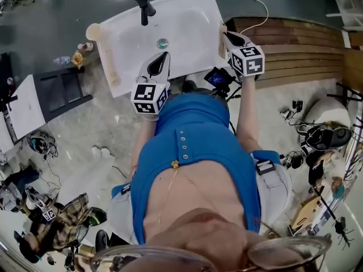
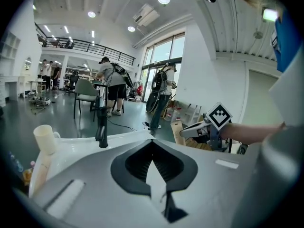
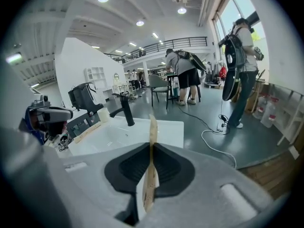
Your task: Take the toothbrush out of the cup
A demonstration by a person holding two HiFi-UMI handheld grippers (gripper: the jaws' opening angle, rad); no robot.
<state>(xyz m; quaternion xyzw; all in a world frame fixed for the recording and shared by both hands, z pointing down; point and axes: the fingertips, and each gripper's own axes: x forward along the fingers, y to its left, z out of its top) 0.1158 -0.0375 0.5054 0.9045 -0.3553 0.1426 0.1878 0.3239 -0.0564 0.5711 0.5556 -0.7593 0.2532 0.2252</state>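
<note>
Over by the right edge of the glossy white rectangular basin (image 1: 193,16), the right gripper (image 3: 151,146) has its ribbed black jaws clamped on the thin, flat, pale bamboo toothbrush (image 3: 153,126). The left gripper (image 2: 153,144) is closed on nothing. The cream cylindrical cup (image 1: 93,32) stands well apart from the toothbrush, at the basin's far left corner.

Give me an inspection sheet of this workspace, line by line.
Surface: white sink with a black faucet.
Job's things: cup at a far corner of the sink; toothbrush already out of it.
Clutter: small items beside the sink; gear on the floor.
Grippers: left gripper tongs shut, empty; right gripper tongs shut on the toothbrush.
Cables: white cable on the floor.
Surroundings: people standing behind.
</note>
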